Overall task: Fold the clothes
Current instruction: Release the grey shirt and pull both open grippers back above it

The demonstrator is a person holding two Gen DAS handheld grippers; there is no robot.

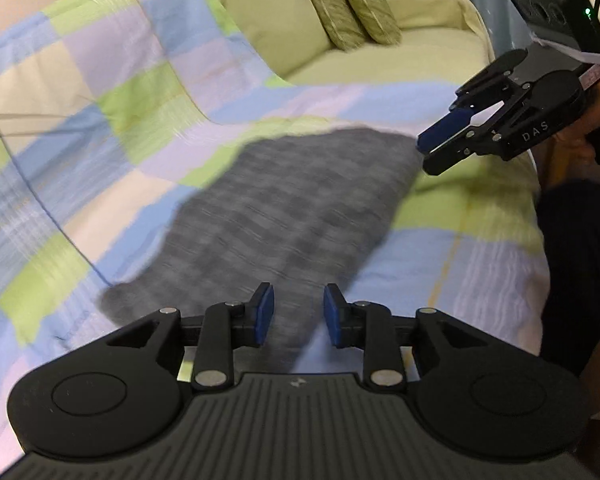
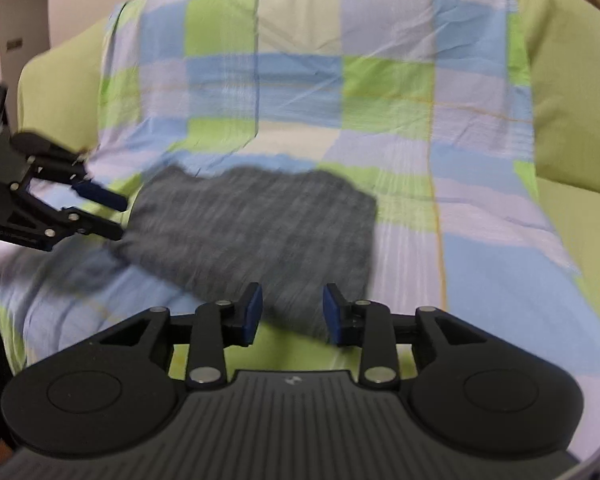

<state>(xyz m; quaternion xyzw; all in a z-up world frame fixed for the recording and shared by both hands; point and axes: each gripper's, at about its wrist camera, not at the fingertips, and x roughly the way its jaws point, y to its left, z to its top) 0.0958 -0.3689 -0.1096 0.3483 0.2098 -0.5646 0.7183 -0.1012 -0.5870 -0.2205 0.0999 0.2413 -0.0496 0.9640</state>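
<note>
The left gripper (image 2: 118, 216) is hovering at the left edge of the garment (image 2: 256, 236), its blue-padded fingers (image 1: 264, 314) standing apart with nothing between them. From its own camera the jaws are gaping over the near end of the cloth, not touching it as far as I can tell.

The garment, grey and faintly checked, is lying folded into a compact flat shape on a patchwork blanket (image 2: 300, 80) of blue, green, lilac and cream squares. The blanket is draping over the back and seat of a pale green sofa (image 1: 420, 40), and the garment is sitting on the seat part, near the front. Both views are blurring, so the fold lines are hard to read.

The right gripper (image 1: 430, 154) is hanging just beside the garment's right end, a hand (image 1: 588, 136) wrapping its handle. Its fingers are parted too, empty, tips pointing at the cloth's edge; in its own view the jaws are framing the garment's near edge.

Farther right, two green cushions (image 1: 348, 4) are leaning against the sofa back.
</note>
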